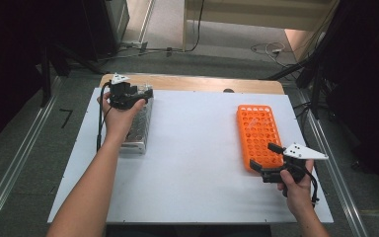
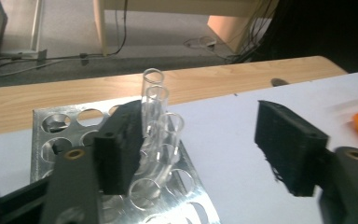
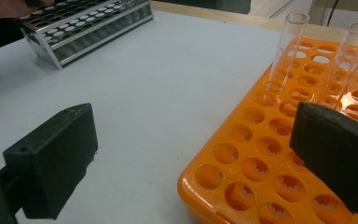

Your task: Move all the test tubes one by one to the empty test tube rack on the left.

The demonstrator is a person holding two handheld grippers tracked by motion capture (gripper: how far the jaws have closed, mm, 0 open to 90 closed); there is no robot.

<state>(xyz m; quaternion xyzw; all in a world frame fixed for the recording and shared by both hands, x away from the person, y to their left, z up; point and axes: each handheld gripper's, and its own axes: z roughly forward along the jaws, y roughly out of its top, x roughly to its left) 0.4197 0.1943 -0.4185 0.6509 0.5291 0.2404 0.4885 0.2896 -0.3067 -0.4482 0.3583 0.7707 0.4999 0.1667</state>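
Tube transfer, steel rack to orange rack: pickup stage.
Left gripper (image 2: 200,149), jaws released, straddles clear tubes (image 2: 161,126) in steel rack (image 1: 139,123); next, close squarely on one tube. Right gripper (image 3: 205,163), jaws released, waits at orange rack (image 3: 261,154) on surface.

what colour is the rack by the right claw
Orange rack, clearest in the right gripper view, beside the open right claw.

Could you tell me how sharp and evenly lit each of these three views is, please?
High view: the white table is brightly and evenly lit, its surroundings dark, detail soft. Left gripper view: the left claw is blurred up close, and the glass tubes are soft, with glare on the metal rack. Right gripper view: the orange rack is fairly sharp, the right claw soft-edged.
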